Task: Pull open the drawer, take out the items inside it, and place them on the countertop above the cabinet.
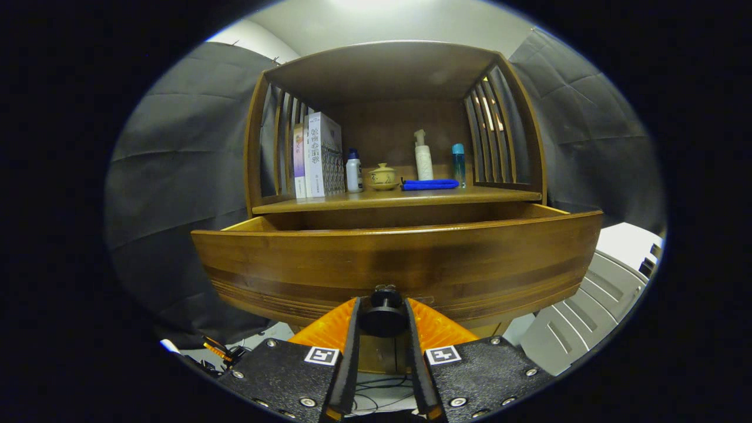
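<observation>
The wooden drawer [399, 258] stands pulled out toward me from under the countertop [329, 202]; its front panel fills the space just ahead of my fingers. Its dark round knob [384, 314] sits between my two fingers, and my gripper [383, 311] is shut on it, both pads pressing its sides. The inside of the drawer is hidden behind the front panel. On the countertop stand books [320, 155], a small white bottle [353, 171], a yellow lidded pot [383, 176], a folded blue cloth [429, 184], a white pump bottle [423, 157] and a blue bottle [458, 163].
The cabinet has slatted side walls [496, 138] and a curved wooden top over the shelf. Grey cloth hangs on both sides. A white slatted object [593, 305] stands to the lower right. Cables [223, 352] lie on the floor to the lower left.
</observation>
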The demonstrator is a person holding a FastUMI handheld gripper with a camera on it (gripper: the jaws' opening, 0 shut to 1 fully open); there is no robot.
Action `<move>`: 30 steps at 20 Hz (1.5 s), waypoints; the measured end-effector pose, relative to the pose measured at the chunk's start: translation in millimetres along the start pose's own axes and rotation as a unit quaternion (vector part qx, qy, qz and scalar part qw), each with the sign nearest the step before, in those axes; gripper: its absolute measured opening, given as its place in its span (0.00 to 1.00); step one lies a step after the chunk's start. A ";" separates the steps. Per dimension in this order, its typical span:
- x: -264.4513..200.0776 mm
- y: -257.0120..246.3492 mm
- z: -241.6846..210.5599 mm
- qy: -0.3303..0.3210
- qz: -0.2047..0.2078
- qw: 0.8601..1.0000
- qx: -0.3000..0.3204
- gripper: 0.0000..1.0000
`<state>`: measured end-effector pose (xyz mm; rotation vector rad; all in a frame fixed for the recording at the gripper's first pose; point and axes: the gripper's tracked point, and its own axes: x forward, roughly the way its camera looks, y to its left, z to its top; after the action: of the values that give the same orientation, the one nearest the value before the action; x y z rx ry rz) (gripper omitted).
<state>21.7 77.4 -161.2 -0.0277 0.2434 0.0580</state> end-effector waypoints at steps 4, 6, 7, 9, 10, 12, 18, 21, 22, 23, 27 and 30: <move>-15.1 5.0 -5.7 0.001 0.008 1.000 -0.005 0.40; -25.3 9.3 -8.6 0.003 0.013 1.000 -0.007 0.39; -29.7 10.7 -9.3 0.003 0.015 1.000 -0.007 0.39; -35.6 13.6 -11.6 0.004 0.020 1.000 -0.007 0.39; -37.3 14.7 -11.2 0.004 0.021 1.000 -0.007 0.39; -38.1 14.3 -12.5 0.008 0.021 1.000 -0.004 0.40; -34.6 14.9 5.3 -0.030 0.014 0.999 -0.032 0.50; -37.4 13.5 32.1 -0.068 0.010 0.996 -0.058 0.81; -38.8 14.7 38.8 -0.073 0.013 0.996 -0.058 0.92; -39.3 14.0 47.4 -0.077 0.013 0.996 -0.053 0.92; -33.5 7.4 78.8 -0.077 0.012 0.996 -0.035 0.93; -17.9 1.9 93.0 -0.064 0.011 0.997 -0.037 0.93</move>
<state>26.6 81.5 -66.7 -0.0944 0.1129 0.0898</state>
